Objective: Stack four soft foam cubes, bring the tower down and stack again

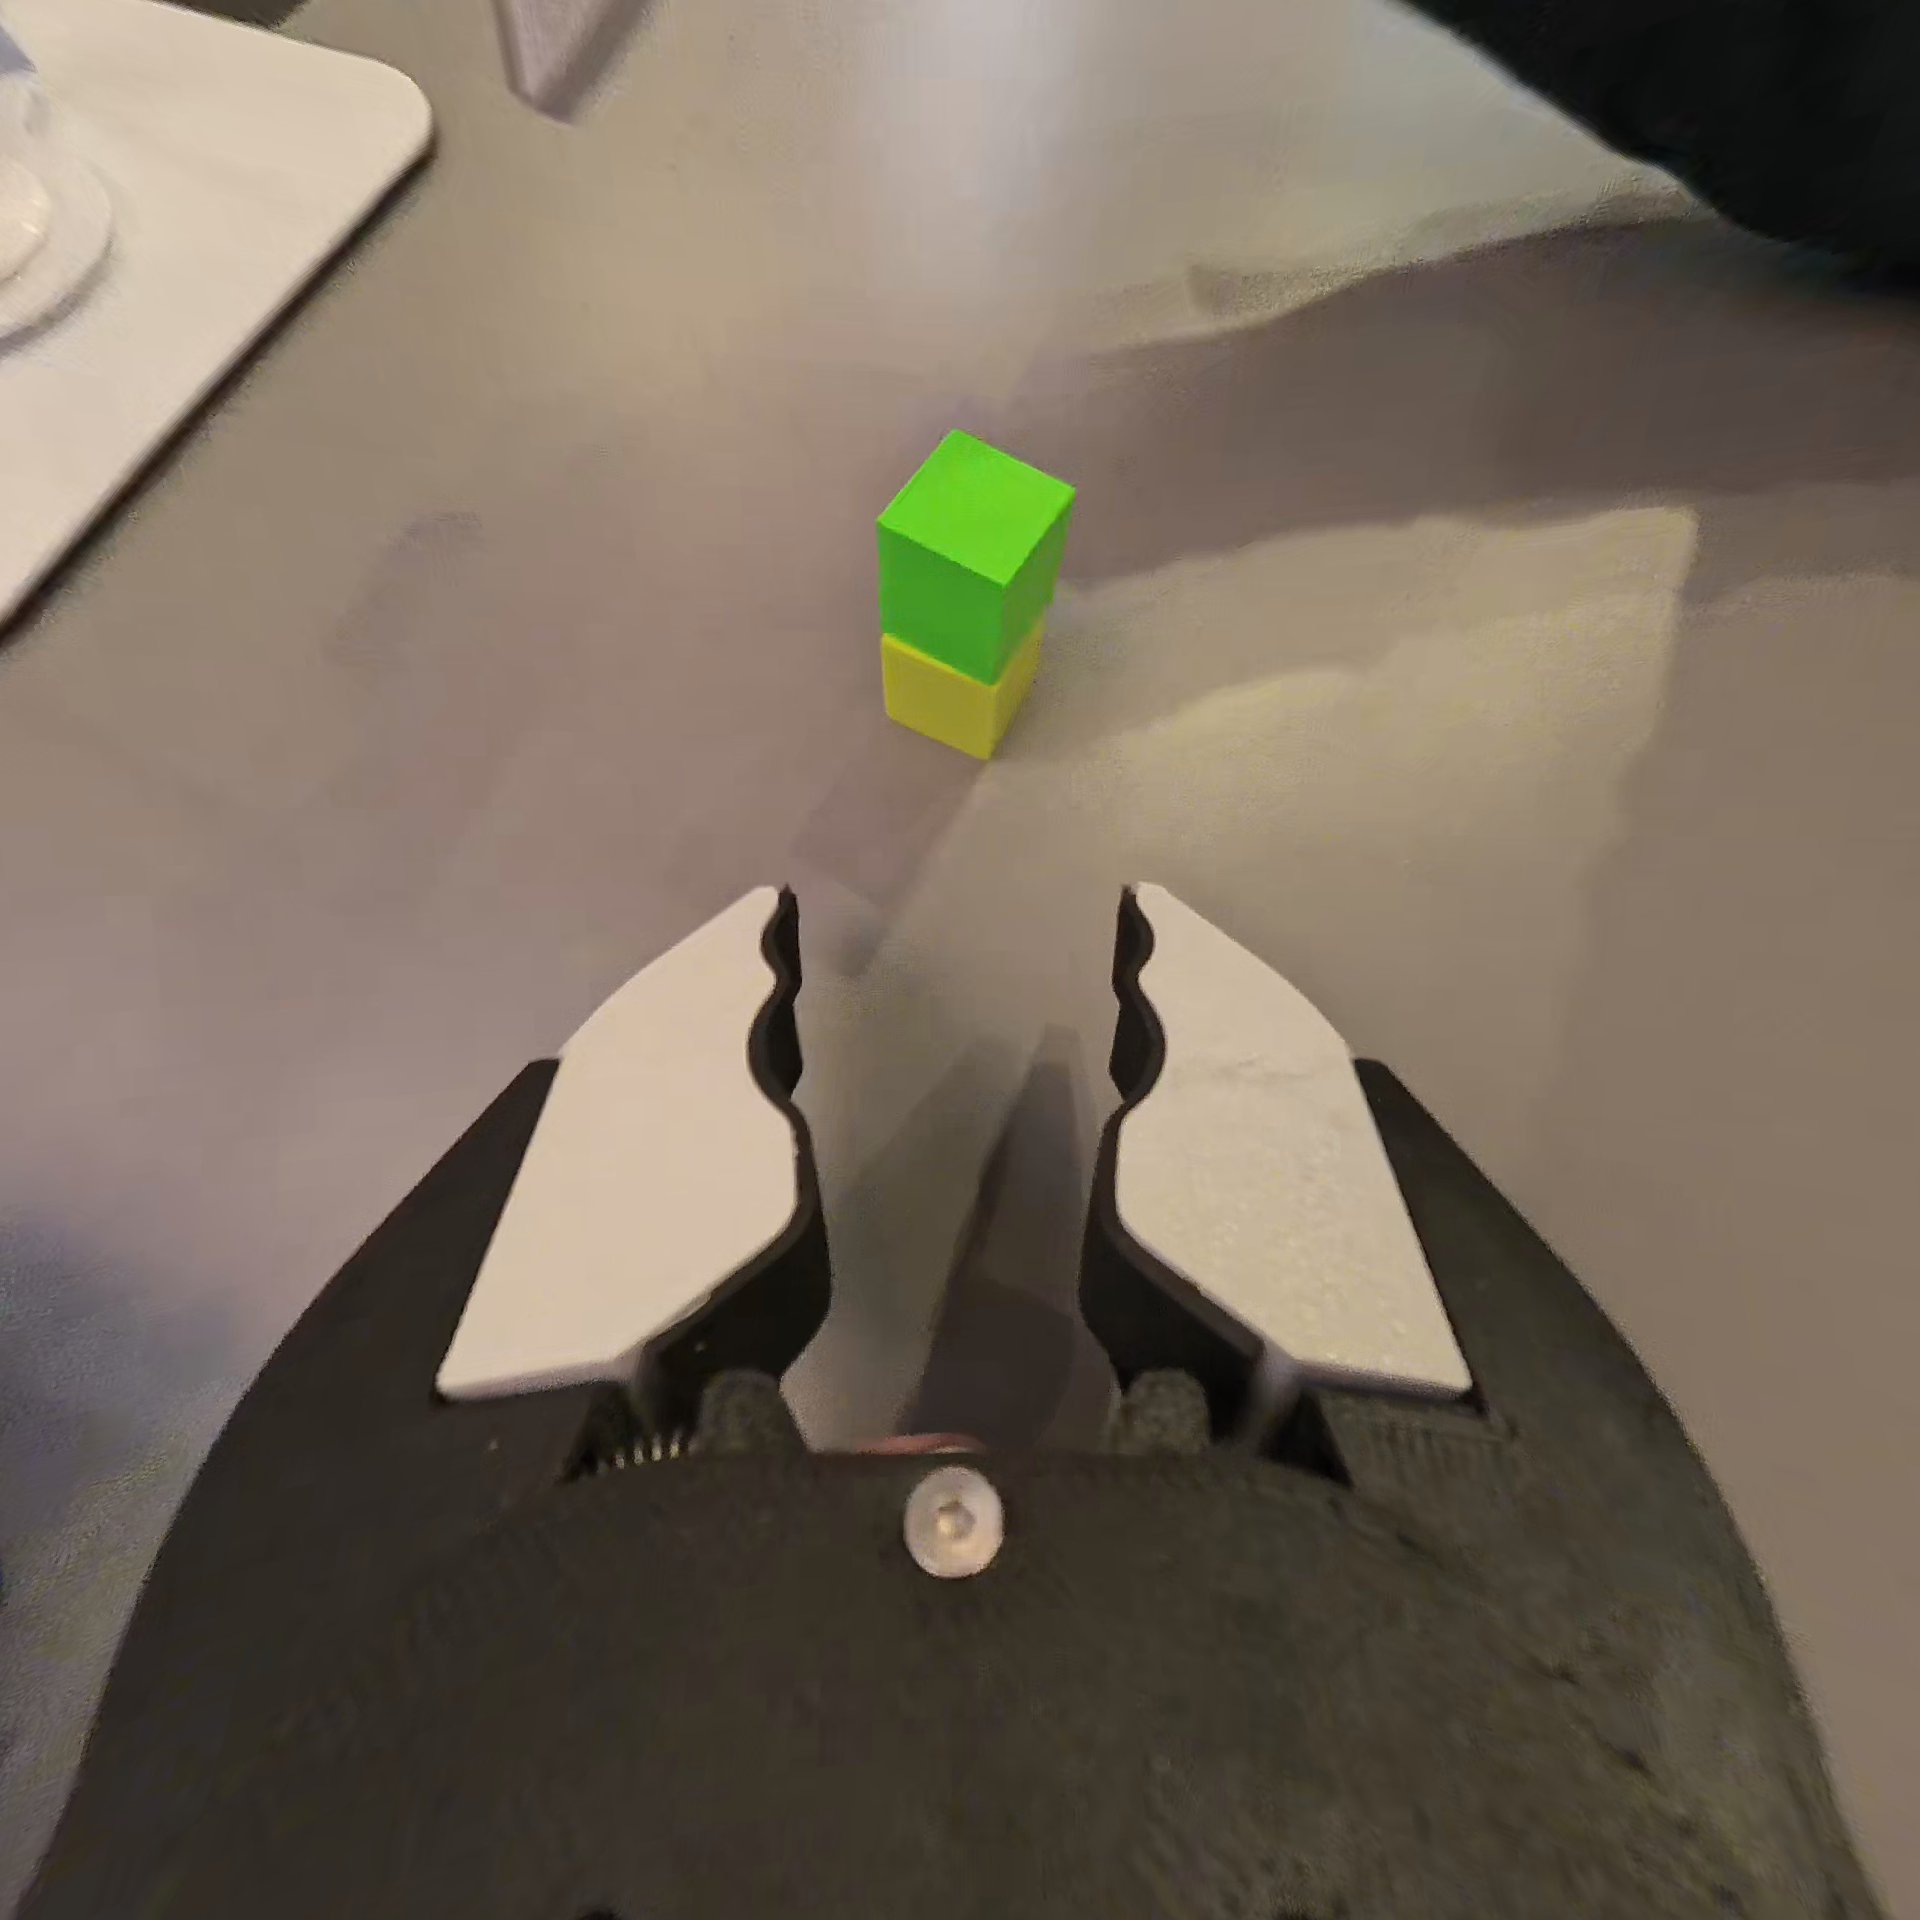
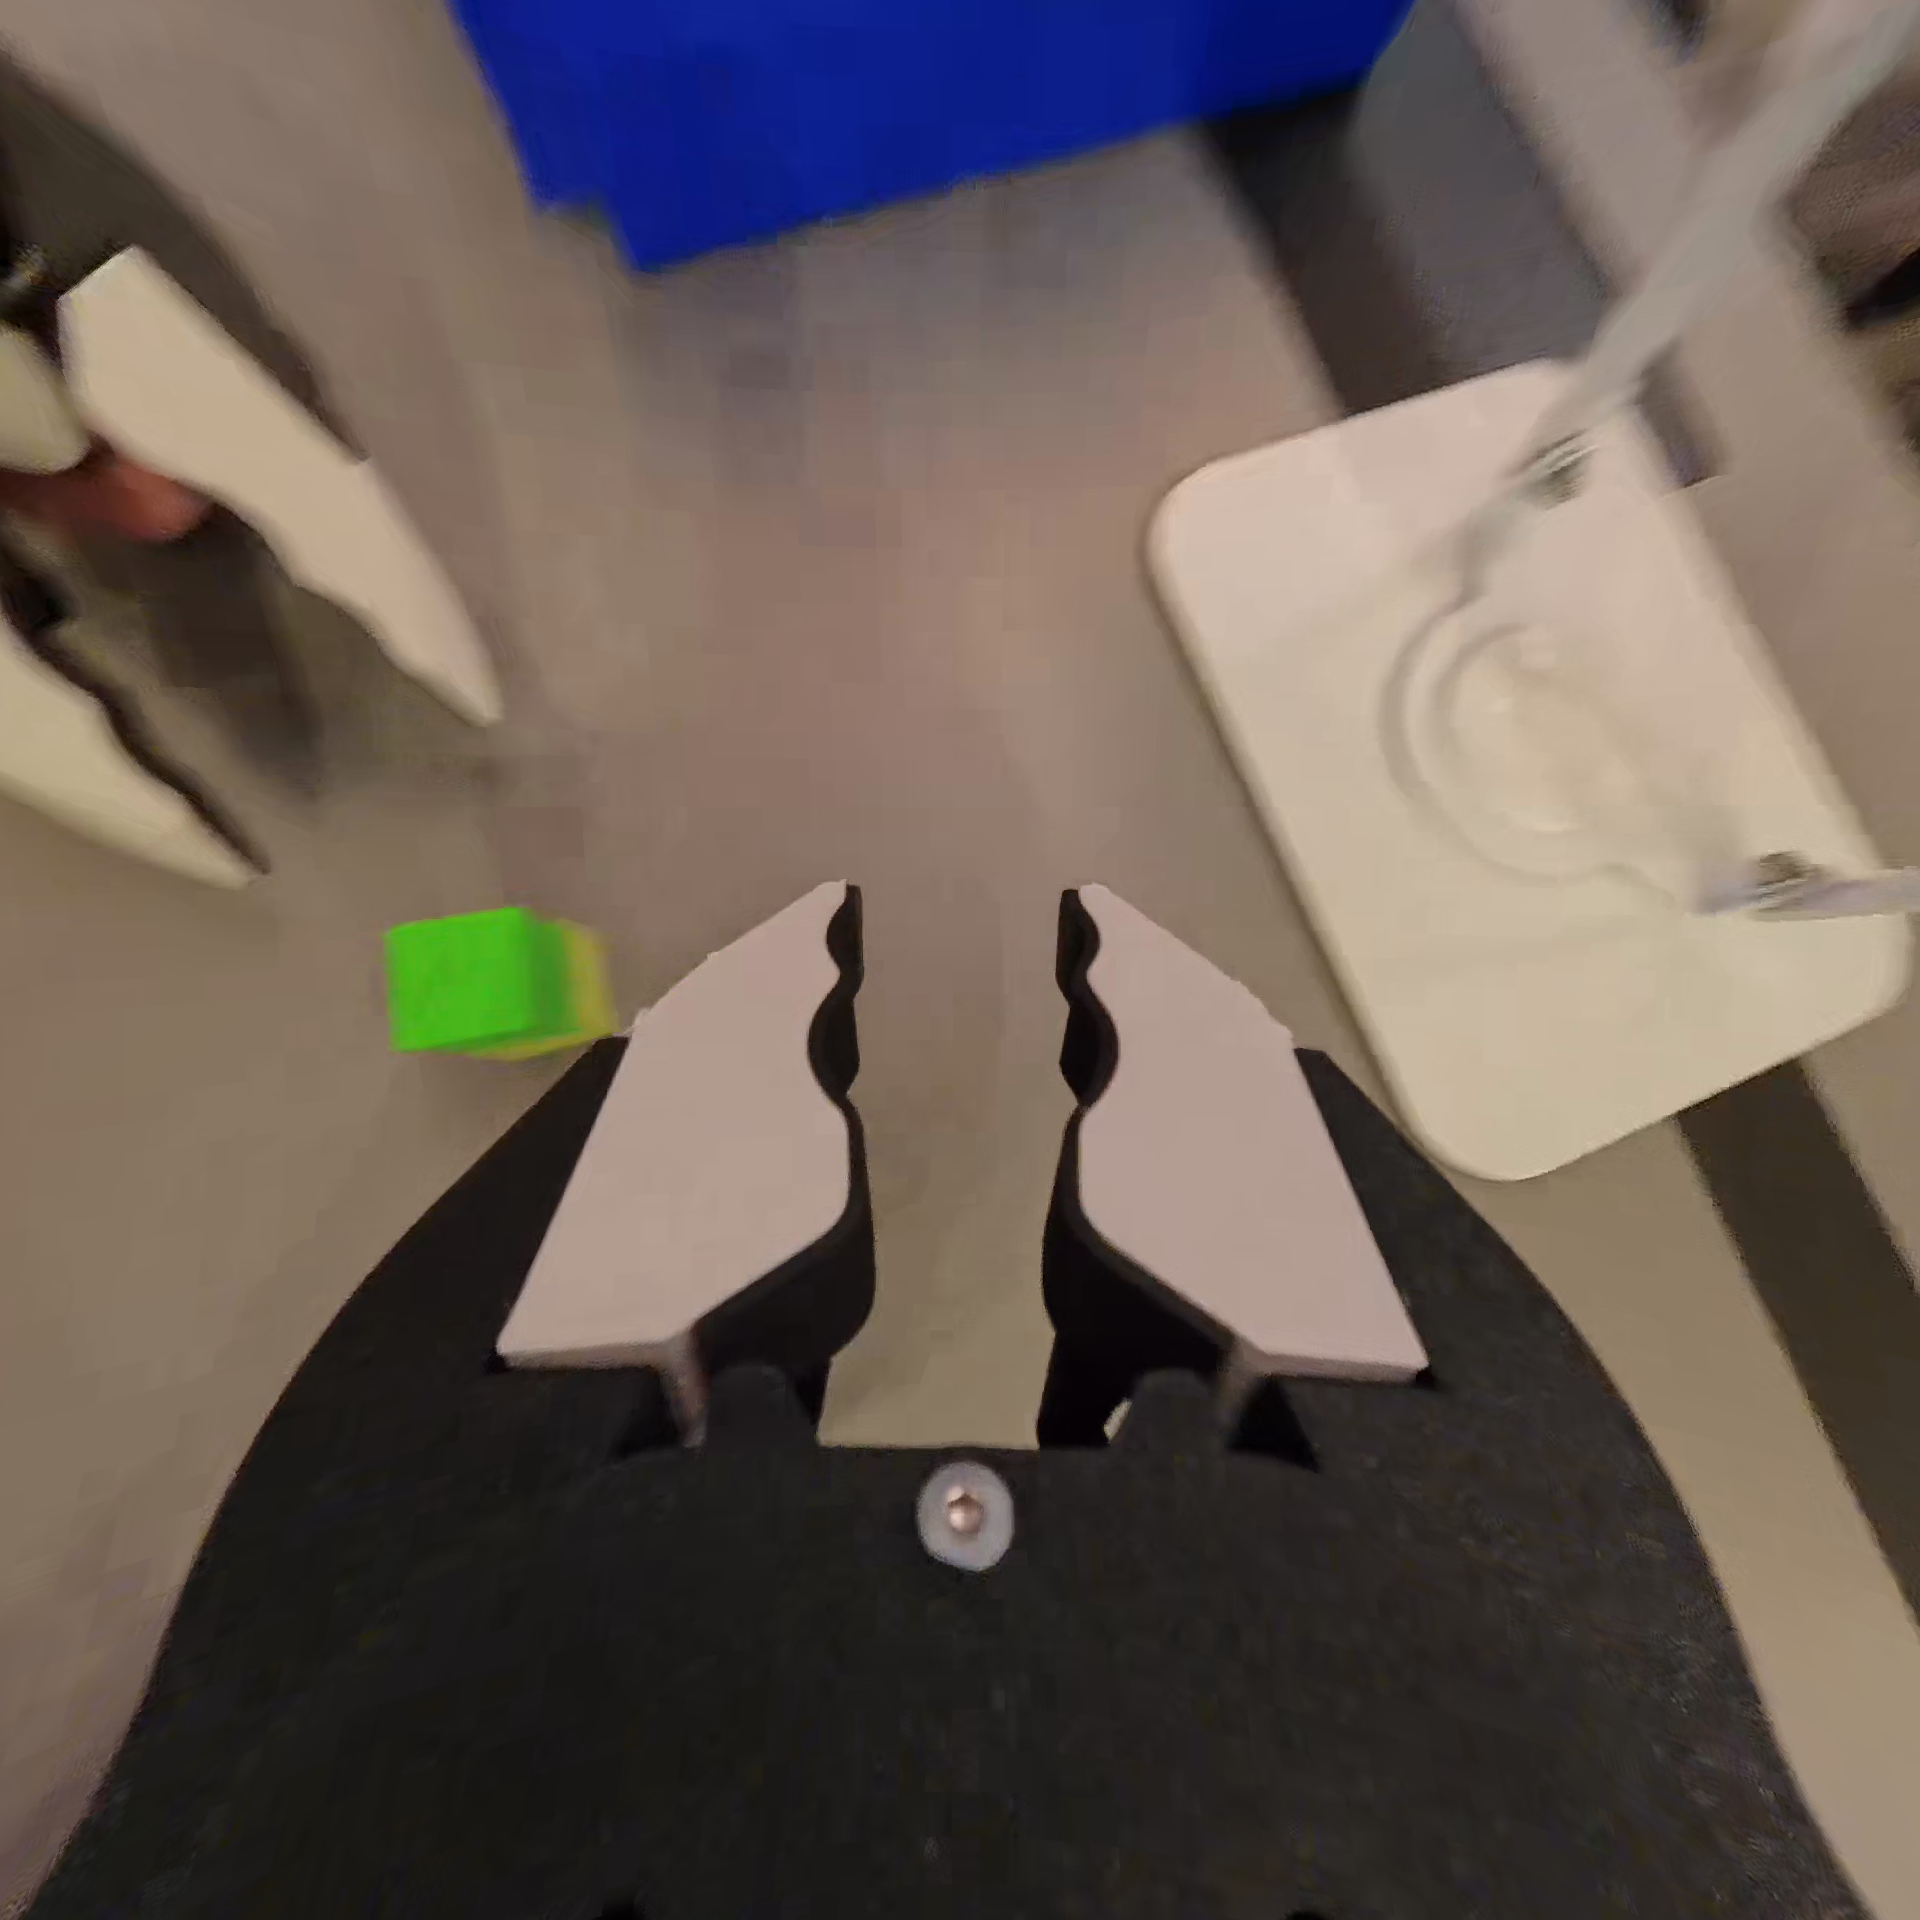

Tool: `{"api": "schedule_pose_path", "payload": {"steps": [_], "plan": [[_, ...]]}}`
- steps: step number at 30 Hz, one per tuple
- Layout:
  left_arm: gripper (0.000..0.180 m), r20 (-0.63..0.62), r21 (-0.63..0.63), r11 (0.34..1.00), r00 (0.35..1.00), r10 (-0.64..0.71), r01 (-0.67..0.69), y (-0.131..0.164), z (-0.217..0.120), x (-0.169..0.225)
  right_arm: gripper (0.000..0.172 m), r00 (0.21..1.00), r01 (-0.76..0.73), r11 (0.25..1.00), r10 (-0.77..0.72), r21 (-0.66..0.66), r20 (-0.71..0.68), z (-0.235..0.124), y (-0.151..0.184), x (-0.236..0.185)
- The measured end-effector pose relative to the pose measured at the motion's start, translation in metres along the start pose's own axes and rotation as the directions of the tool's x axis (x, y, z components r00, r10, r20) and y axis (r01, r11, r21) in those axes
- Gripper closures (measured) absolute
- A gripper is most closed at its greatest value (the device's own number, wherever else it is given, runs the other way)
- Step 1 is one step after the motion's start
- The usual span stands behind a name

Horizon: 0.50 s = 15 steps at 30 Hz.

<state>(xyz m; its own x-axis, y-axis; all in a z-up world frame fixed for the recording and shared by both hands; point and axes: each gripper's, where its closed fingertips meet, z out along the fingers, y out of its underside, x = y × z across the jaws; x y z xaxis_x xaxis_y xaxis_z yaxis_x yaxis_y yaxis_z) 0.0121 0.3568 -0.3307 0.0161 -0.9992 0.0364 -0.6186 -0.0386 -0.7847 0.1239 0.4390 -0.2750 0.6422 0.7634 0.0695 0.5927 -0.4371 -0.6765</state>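
Both grippers empty: left gripper [image 1: 958,904] wide open, right gripper [image 2: 958,904] narrower, touching nothing.

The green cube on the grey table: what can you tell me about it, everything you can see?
The green cube is bright lime, matte, with crisp edges and flat faces. It sits upright on a yellow cube of like size, turned slightly so the corners do not line up. That pair stands on the grey table. Nothing else touches it; both grippers are apart from it.

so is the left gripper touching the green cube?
Apart. The left wrist view shows bare table between the open left gripper and the green cube, which sits on the yellow cube.
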Motion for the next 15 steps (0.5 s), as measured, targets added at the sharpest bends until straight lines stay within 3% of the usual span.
{"api": "schedule_pose_path", "payload": {"steps": [3,6,10,12,15], "plan": [[0.127,0.195,0.033,0.990,0.972,0.127,-0.136,-0.004,-0.024,-0.015,0.141,0.996,0.004,0.971,0.016,0.241,-0.084,-0.001,-0.005,0.031],[0.127,0.353,0.081,0.973,0.919,0.174,-0.215,-0.027,-0.068,-0.034,0.149,0.989,0.018,0.946,0.031,0.323,-0.146,0.009,0.011,0.045],[0.126,0.525,0.111,0.957,0.833,0.174,-0.270,-0.057,-0.137,-0.079,0.147,0.984,0.071,0.982,-0.041,0.174,-0.172,0.039,0.039,0.045],[0.127,0.580,0.094,0.963,0.800,0.154,-0.254,-0.060,-0.163,-0.112,0.148,0.975,0.132,0.983,-0.105,0.131,-0.195,0.044,0.042,0.042],[0.131,0.589,0.052,0.987,0.802,0.093,-0.153,-0.052,-0.180,-0.161,0.149,0.969,0.172,0.980,-0.149,0.100,-0.198,0.048,0.044,0.038]]}}
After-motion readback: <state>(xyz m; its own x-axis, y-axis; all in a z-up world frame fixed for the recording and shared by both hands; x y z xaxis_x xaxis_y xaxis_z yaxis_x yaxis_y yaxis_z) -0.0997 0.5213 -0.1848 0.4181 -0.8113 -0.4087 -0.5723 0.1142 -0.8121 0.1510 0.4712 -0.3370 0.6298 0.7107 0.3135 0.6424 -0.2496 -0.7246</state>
